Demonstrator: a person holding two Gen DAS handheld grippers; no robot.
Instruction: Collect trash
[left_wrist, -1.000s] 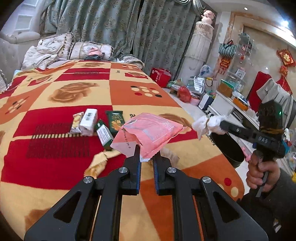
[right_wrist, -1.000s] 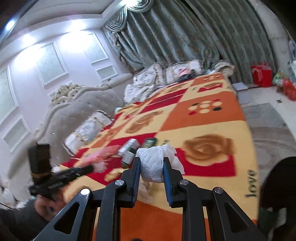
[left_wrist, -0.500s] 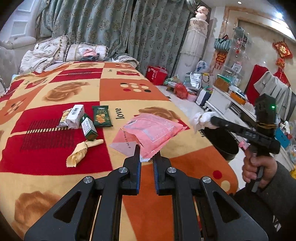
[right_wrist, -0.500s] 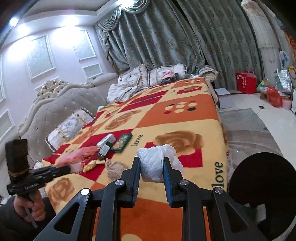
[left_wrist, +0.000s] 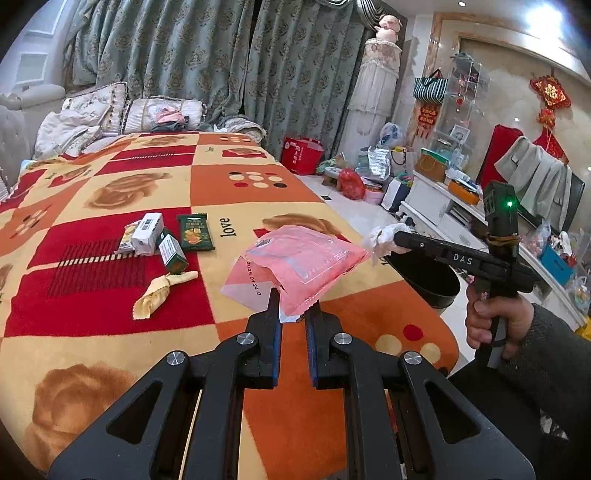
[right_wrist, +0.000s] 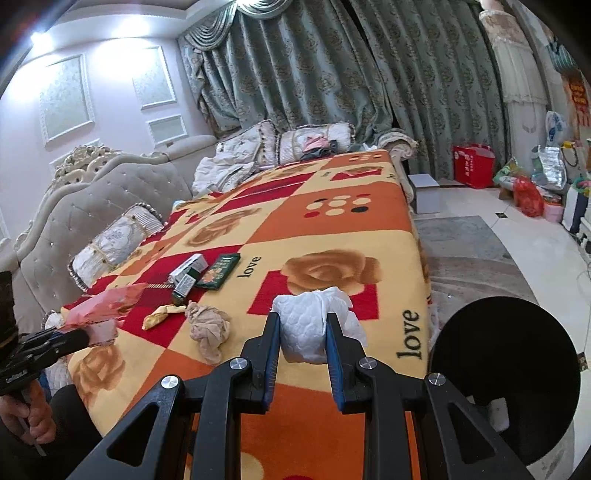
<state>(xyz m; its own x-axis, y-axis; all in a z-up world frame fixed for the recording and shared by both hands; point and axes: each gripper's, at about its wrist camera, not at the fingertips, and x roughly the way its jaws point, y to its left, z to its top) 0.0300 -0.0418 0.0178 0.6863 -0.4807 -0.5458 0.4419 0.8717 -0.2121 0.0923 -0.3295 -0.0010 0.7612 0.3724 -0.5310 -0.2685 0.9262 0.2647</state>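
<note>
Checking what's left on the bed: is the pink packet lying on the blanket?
No, the pink packet is pinched in the jaws of the left gripper and held up above the blanket.

My left gripper (left_wrist: 293, 308), matt black plastic with bright metal screws, pinches a glossy pink plastic wrapper (left_wrist: 303, 258); my right gripper (right_wrist: 300, 332) clamps soft, quilted white paper tissue (right_wrist: 314, 325). Beneath them the bed's plush blanket (left_wrist: 110, 332) looks fuzzy and matt. Beside it stands a smooth black bin (right_wrist: 506, 354).
</note>
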